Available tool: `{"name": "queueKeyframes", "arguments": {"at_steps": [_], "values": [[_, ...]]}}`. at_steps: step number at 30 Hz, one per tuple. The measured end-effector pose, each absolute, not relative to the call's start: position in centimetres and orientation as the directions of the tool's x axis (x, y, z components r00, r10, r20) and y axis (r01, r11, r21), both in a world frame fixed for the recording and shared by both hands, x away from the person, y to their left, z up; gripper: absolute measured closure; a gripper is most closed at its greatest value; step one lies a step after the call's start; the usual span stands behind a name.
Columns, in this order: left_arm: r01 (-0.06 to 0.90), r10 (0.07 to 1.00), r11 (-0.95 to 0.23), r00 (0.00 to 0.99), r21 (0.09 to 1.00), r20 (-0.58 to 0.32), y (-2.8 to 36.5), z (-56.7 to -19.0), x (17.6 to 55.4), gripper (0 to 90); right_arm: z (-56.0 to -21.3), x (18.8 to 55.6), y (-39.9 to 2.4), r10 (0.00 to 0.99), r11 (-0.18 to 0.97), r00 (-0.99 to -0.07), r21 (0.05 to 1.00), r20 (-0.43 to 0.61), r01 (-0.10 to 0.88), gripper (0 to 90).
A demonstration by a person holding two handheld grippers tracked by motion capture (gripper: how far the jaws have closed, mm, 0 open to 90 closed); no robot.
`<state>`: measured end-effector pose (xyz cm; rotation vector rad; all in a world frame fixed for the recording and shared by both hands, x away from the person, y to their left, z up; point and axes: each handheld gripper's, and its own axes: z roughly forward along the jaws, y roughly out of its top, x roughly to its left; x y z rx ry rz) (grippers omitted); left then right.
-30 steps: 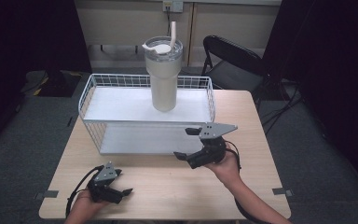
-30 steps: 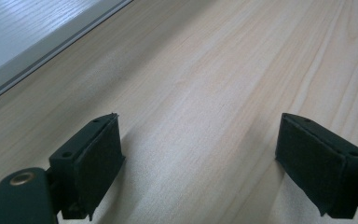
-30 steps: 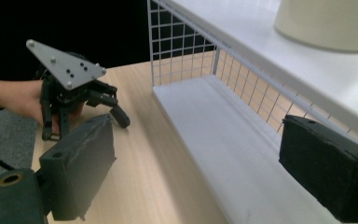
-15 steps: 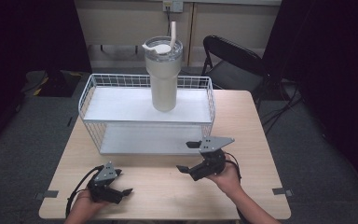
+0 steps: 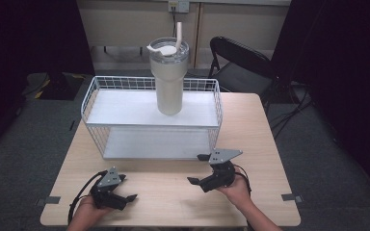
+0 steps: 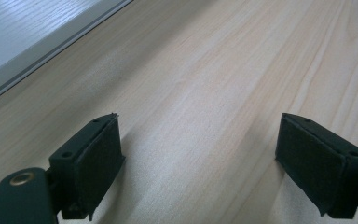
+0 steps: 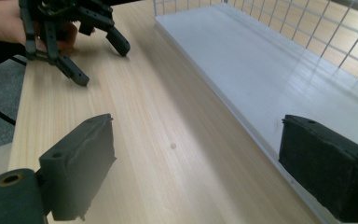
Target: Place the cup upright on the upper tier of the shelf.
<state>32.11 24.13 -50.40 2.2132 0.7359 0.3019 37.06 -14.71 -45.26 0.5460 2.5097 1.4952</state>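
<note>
A tall cream tumbler (image 5: 168,79) with lid and straw stands upright on the top shelf of a white wire rack (image 5: 125,108). My left gripper (image 5: 127,188) rests low near the table's front left, open, with bare wood between its pads (image 6: 93,163). My right gripper (image 5: 196,168) hovers open in front of the rack's right half, holding nothing. In the right gripper view its jaws (image 7: 196,172) stand wide apart over the table beside the rack's lower shelf (image 7: 261,60). The left gripper (image 7: 70,37) appears farther off there.
The wooden table (image 5: 260,130) has bare room right of the rack and along its front. A black folding chair (image 5: 241,62) stands behind the table's far right corner. The lower shelf's edge (image 6: 18,28) lies close ahead of my left gripper.
My right gripper has drawn back from the rack toward the table's front and lower. The left gripper and tumbler have stayed put.
</note>
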Motion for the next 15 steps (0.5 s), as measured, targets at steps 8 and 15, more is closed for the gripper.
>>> {"name": "queueKeyframes", "arguments": {"at_steps": [8,15], "values": [[0.411,0.593,-0.537,0.805,0.737,-0.017,24.1,-50.4,32.1,13.7,-47.3,36.8,-15.6,0.405,0.484,-0.914,0.841,0.029,0.242,9.9],[0.411,0.593,-0.537,0.805,0.737,-0.017,24.1,-50.4,32.1,13.7,-48.6,36.3,-16.9,0.425,0.529,-0.905,0.807,0.017,0.263,10.2]]}}
